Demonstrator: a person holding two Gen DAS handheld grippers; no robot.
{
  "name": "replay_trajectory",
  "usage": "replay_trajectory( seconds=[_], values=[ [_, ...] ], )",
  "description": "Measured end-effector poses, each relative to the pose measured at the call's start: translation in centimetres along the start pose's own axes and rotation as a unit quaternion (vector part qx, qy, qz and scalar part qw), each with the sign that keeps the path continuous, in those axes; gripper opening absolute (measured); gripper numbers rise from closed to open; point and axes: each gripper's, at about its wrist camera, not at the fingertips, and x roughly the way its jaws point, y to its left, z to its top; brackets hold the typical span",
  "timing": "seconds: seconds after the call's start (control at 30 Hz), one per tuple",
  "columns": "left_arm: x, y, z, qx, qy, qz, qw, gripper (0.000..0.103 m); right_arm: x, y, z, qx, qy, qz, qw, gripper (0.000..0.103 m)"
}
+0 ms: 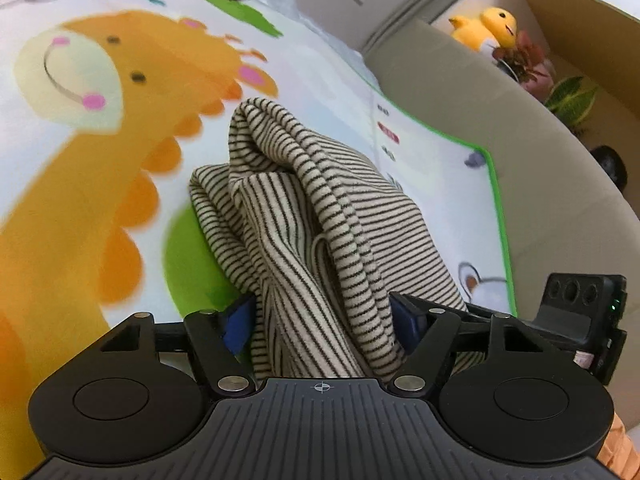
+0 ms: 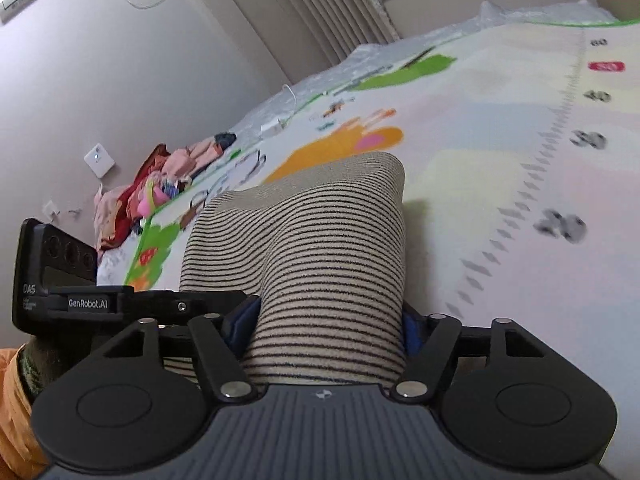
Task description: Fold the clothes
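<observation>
Above the play mat (image 1: 120, 208), both tongs (image 1: 322, 316) (image 2: 328, 320) clench the striped garment (image 1: 320, 208); its bunched folds could probably drag crooked.

Home room: cartoon play mat (image 1: 100, 152), plush duck (image 1: 486, 28), curtains (image 2: 316, 4).

Cartoon play mat (image 1: 100, 152): striped garment (image 1: 320, 208), clothes pile (image 2: 152, 188) on it.

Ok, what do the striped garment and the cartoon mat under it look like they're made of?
Striped garment: soft knit, probably cotton jersey or light fleece. It has a matte, slightly fuzzy surface, drapes in rounded folds, and bunches between the left gripper pads and the right gripper pads.

Cartoon mat: smooth printed foam or vinyl, judging by its flat surface, faint sheen and bound green edge. Exact material unclear.
</observation>
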Motion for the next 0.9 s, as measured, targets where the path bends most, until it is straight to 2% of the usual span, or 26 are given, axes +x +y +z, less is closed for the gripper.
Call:
replay_trajectory(
  seconds=[0.13,0.27,0.4,0.47,0.53,0.57,0.63,0.7,0.73,0.8,0.87,0.9],
  values=[
    [-0.9,1.1,3.0,0.022,-0.024,0.023,0.9992,0.073,3.3,1.2,2.2,-0.017,-0.005,0.01,1.0,0.067],
    [-1.1,3.4,4.3,0.015,-0.039,0.045,0.9981,0.073,6.1,2.8,2.7,-0.068,0.006,-0.017,0.998,0.072],
    [-1.6,4.7,4.1,-0.001,-0.058,0.052,0.997,0.072,6.1,3.8,2.0,-0.095,-0.006,-0.051,0.994,0.077],
    [-3.2,3.9,4.5,0.016,-0.092,0.072,0.9931,0.071,5.8,4.4,1.6,-0.109,-0.015,-0.072,0.991,0.078],
    [-5.0,2.3,5.2,0.046,-0.143,0.089,0.9847,0.071,5.7,5.3,1.2,-0.121,-0.021,-0.094,0.988,0.078],
    [-5.8,1.5,5.6,0.062,-0.164,0.09,0.9803,0.072,5.7,5.8,1.1,-0.126,-0.024,-0.105,0.986,0.08],
    [-6.4,0.1,6.4,0.09,-0.186,0.069,0.9761,0.074,5.7,6.8,0.8,-0.139,-0.027,-0.125,0.982,0.082],
    [-5.1,-0.4,7.2,0.101,-0.163,0.029,0.981,0.076,4.9,7.5,0.6,-0.156,-0.029,-0.134,0.978,0.083],
    [-4.1,-0.1,7.5,0.096,-0.146,0.023,0.9843,0.076,4.3,7.8,0.6,-0.165,-0.032,-0.136,0.976,0.083],
    [-1.8,1.1,7.9,0.083,-0.117,0.035,0.989,0.073,2.4,8.6,0.1,-0.194,-0.058,-0.139,0.969,0.083],
    [0.0,2.9,7.9,0.069,-0.105,0.06,0.9903,0.068,0.6,9.9,-0.9,-0.238,-0.086,-0.137,0.958,0.083],
    [0.6,3.6,7.9,0.065,-0.104,0.066,0.9903,0.069,0.2,10.5,-1.4,-0.259,-0.089,-0.124,0.954,0.083]
  ],
)
